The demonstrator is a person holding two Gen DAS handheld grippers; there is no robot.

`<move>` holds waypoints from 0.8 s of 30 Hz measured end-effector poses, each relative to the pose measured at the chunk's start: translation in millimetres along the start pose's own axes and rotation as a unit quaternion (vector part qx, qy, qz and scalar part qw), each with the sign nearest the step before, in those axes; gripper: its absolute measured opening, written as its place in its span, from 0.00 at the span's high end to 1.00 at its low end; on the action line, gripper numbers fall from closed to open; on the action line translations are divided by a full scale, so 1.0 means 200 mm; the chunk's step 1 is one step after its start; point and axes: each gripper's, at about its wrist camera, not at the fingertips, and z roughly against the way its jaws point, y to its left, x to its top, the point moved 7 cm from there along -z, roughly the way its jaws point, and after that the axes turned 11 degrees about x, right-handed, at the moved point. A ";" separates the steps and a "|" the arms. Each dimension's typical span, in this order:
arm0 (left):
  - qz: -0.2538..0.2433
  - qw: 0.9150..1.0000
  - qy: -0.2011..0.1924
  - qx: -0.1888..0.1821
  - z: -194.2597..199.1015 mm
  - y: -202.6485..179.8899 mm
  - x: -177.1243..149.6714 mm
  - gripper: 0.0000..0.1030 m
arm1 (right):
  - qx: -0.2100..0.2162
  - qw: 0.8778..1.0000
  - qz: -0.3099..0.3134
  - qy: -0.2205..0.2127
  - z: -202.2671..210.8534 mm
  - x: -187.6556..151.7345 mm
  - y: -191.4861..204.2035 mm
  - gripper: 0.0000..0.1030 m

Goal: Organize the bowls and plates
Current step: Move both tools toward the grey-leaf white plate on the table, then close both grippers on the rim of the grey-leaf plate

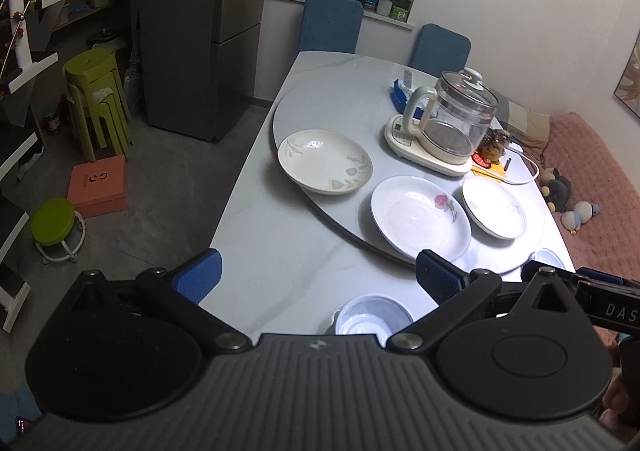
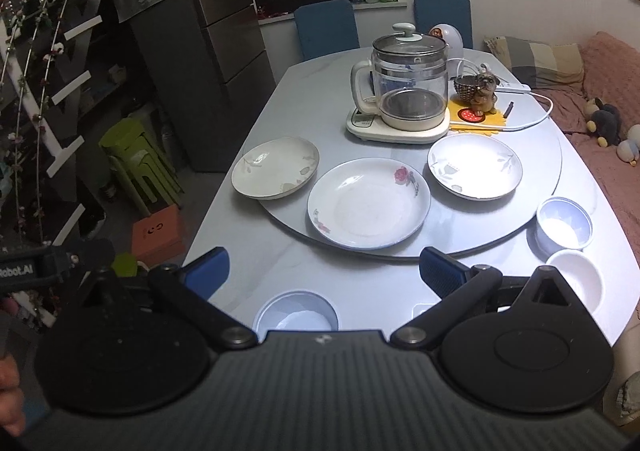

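Round turntable (image 2: pixel 552 155) carries three plates near its front edge, rose plate (image 2: pixel 368 203) between leaf plate (image 2: pixel 276 167) and grey-sprig plate (image 2: pixel 476 165), three bowls (image 2: pixel 564 227) off its rim, left gripper (image 1: pixel 318 275) and right gripper (image 2: pixel 324 271) both spread, empty.

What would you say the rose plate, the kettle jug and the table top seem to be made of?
Rose plate: probably glazed ceramic, white and glossy, with a printed flower, though melamine is possible. Kettle jug: clear glass, since the inside shows through; its handle and base look like cream plastic. Table top: polished stone or a stone-look slab, pale with faint veins.
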 end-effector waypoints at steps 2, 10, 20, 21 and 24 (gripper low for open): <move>0.003 1.000 0.005 0.012 -0.07 0.01 0.05 0.00 | 0.002 1.000 0.003 0.010 -0.08 0.05 0.00 0.00; 0.022 0.999 0.019 0.038 -0.37 0.08 0.23 0.00 | 0.031 0.999 0.003 0.038 -0.36 0.17 0.02 0.00; 0.008 0.999 0.028 0.044 -0.73 0.03 0.38 0.00 | 0.067 0.996 0.006 0.064 -0.68 0.34 0.00 0.07; 0.009 0.998 0.033 0.043 -0.78 0.03 0.38 0.00 | 0.071 0.995 0.009 0.066 -0.71 0.35 0.01 0.07; 0.011 0.998 0.036 0.051 -0.90 0.03 0.39 0.00 | 0.075 0.994 0.016 0.076 -0.82 0.37 -0.01 0.11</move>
